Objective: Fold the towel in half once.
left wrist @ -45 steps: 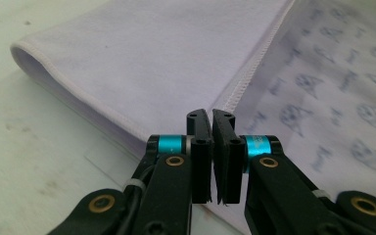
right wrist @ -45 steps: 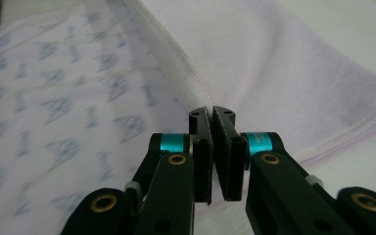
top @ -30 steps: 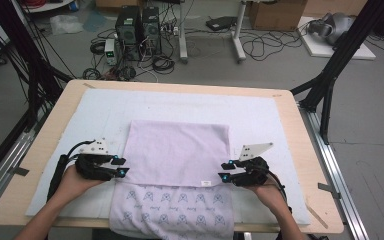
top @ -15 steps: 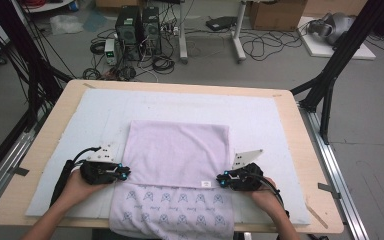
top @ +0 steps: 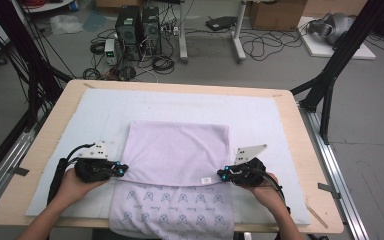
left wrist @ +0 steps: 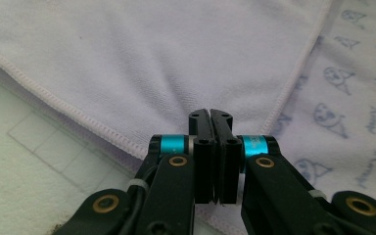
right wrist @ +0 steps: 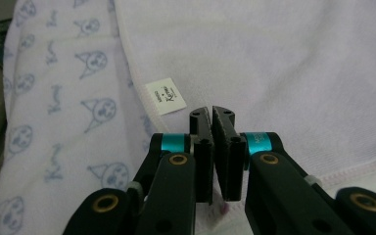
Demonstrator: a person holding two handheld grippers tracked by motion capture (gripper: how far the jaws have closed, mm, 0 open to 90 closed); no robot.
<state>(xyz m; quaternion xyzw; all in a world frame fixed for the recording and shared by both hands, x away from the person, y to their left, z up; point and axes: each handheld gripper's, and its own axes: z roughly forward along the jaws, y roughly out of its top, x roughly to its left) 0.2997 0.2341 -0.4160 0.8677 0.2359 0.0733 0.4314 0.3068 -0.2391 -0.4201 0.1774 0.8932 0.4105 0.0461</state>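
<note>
1. A big wooden table (top: pixel 300 150) holds a pale blue mat (top: pixel 260 115).
2. A purple towel (top: pixel 180 150) lies on the mat, near the person's side. It is folded over, so a printed part with little faces hangs off the near edge of the table.
3. The folded flap runs long from left to right. Its near edge goes straight from one pair of tongs to the other.
4. The left gripper (top: pixel 121 170) sits at the flap's left corner. Its jaws have just been closing and are now clenched on the towel's edge.
5. The right gripper (top: pixel 221 175) sits at the right corner, just beside a small white label (right wrist: pixel 165 96). Its jaws have just been closing too and now pinch the towel.
6. Both hands are equally near, one at each end, so the next fold likely needs both lifting together.
</note>
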